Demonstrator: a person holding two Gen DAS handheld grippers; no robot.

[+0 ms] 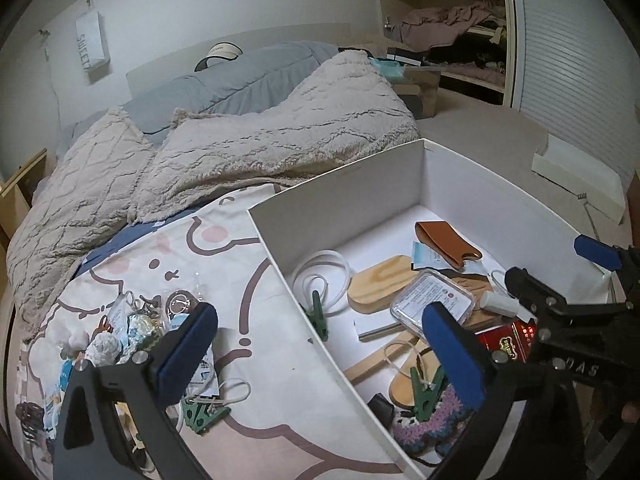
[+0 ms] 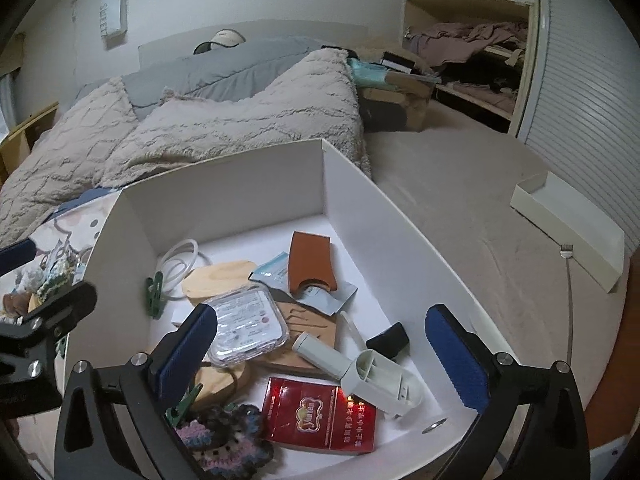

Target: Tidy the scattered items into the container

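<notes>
While both jaws gape empty, red packet (image 2: 320,416) lies below, inside box (image 2: 224,184)

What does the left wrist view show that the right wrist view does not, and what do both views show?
Only the left wrist view shows the full pile of scattered items on the cartoon bedsheet and the green clothespin lying there. Only the right wrist view shows the white plastic gadget and the whole red packet. Both show the white box, the brown leather case, the clear plastic case and the crocheted coaster.
</notes>
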